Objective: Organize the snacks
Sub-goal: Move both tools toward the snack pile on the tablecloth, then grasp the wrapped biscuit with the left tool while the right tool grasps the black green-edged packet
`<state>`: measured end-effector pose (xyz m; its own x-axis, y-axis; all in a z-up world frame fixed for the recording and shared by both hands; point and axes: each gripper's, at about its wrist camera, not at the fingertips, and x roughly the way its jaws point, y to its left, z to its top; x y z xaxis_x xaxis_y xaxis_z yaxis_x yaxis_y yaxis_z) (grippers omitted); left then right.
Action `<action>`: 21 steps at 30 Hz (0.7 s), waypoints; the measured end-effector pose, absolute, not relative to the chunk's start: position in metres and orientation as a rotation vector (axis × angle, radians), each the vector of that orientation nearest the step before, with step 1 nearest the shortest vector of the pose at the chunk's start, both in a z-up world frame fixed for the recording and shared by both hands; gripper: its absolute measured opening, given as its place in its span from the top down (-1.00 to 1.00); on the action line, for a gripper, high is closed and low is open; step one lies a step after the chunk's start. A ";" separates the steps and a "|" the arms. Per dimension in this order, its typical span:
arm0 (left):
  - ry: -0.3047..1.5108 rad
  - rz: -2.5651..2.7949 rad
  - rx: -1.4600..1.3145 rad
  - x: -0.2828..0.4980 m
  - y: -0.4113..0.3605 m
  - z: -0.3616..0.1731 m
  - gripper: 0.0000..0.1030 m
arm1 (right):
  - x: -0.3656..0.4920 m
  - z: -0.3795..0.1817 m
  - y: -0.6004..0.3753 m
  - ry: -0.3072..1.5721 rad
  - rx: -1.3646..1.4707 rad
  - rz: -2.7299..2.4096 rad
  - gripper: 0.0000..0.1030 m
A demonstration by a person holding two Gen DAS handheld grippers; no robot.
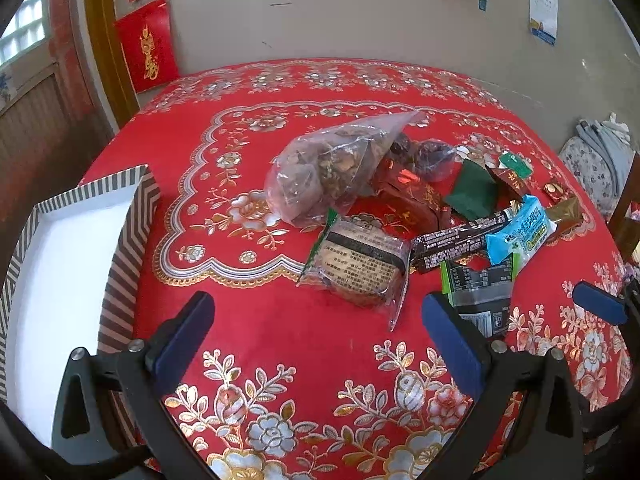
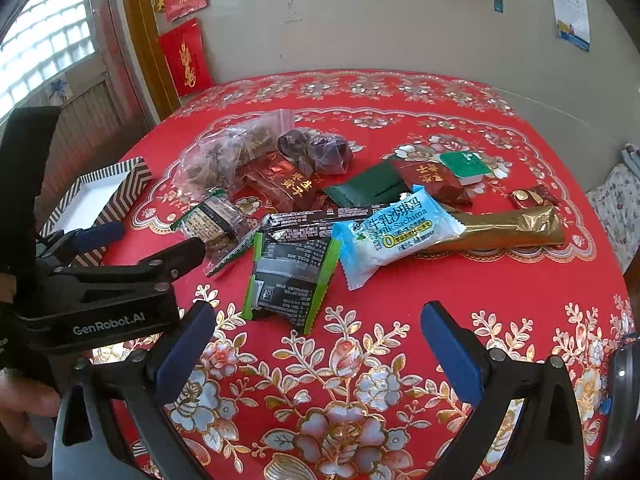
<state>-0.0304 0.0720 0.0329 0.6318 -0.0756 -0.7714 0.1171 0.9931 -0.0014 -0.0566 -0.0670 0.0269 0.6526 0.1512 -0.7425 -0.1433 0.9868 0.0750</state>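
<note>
Right wrist view, blue packet point(image 2: 394, 230) reading "Milk Sachima", left gripper point(image 2: 156, 240) marked "GenRobot.AI", both grippers' fingers spread

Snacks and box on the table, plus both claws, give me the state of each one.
striped box: open-topped, empty where visible
clear bag: lying on the cloth
blue sachima pack: sealed, resting on the gold stick
left claw: open, empty
right claw: open, empty
</note>
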 end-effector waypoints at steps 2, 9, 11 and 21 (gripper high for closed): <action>0.879 -0.108 0.052 -0.028 0.072 0.033 -1.00 | -0.055 0.026 -0.066 0.845 0.003 0.162 -0.99; 0.886 -0.112 0.055 -0.024 0.072 0.031 -1.00 | -0.054 0.024 -0.065 0.848 -0.002 0.161 -0.99; 0.888 -0.109 0.067 -0.022 0.071 0.031 -1.00 | -0.052 0.023 -0.065 0.853 -0.003 0.159 -0.99; 0.938 -0.140 0.076 -0.001 0.070 0.020 -1.00 | -0.036 0.013 -0.064 0.892 0.015 0.177 -0.99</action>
<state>-0.0007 0.0699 0.0204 0.5831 -0.0868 -0.8078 0.1530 0.9882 0.0043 -0.0364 -0.0640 0.0126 0.6142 0.1596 -0.7729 -0.1473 0.9853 0.0864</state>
